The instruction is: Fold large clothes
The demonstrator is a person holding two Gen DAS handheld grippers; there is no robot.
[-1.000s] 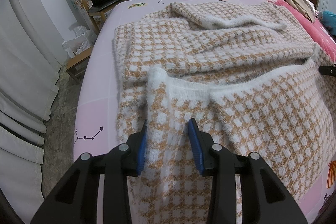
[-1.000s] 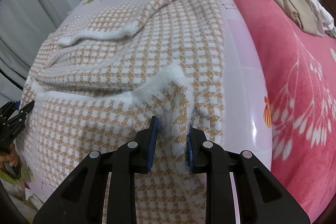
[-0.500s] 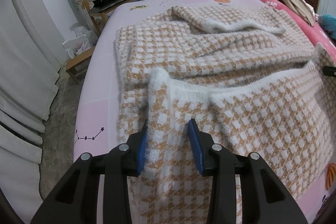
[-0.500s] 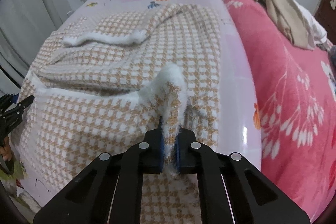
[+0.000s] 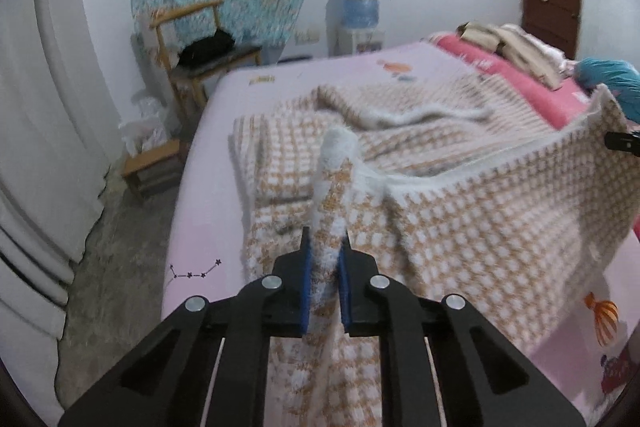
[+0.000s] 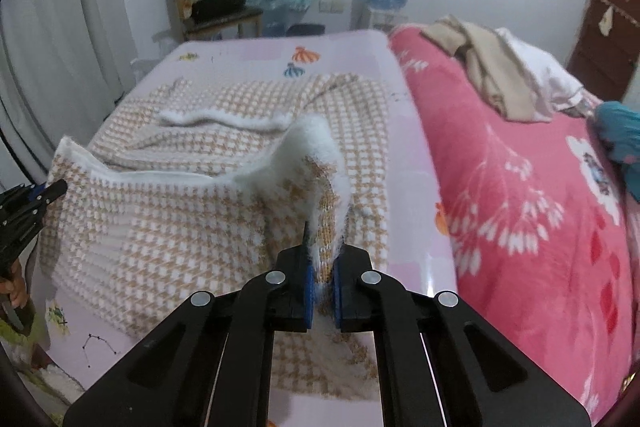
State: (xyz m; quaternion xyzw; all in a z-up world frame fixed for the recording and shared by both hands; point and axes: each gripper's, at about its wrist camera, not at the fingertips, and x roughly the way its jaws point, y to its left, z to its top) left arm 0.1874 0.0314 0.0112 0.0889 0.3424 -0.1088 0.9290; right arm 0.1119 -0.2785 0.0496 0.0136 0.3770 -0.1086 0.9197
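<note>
A fuzzy tan-and-white checked sweater (image 5: 472, 227) with white trim lies on the pink bed sheet (image 5: 208, 163). My left gripper (image 5: 325, 259) is shut on the sweater's near left hem corner and holds it lifted. My right gripper (image 6: 322, 263) is shut on the near right hem corner of the sweater (image 6: 168, 219) and holds it lifted too. The hem hangs stretched between the two grippers, above the part still lying flat. The right gripper's tip shows in the left wrist view (image 5: 622, 141); the left gripper shows at the edge of the right wrist view (image 6: 24, 211).
A red flowered blanket (image 6: 520, 187) covers the bed's right side, with beige clothes (image 6: 488, 67) and a teal garment (image 6: 620, 131) on it. A wooden chair (image 5: 192, 43), a low stool (image 5: 152, 163) and a water dispenser (image 5: 360, 11) stand beyond the bed.
My left gripper closed on the hem corner, as the right had half a second earlier. Both grippers rose, lifting the near hem off the bed.
</note>
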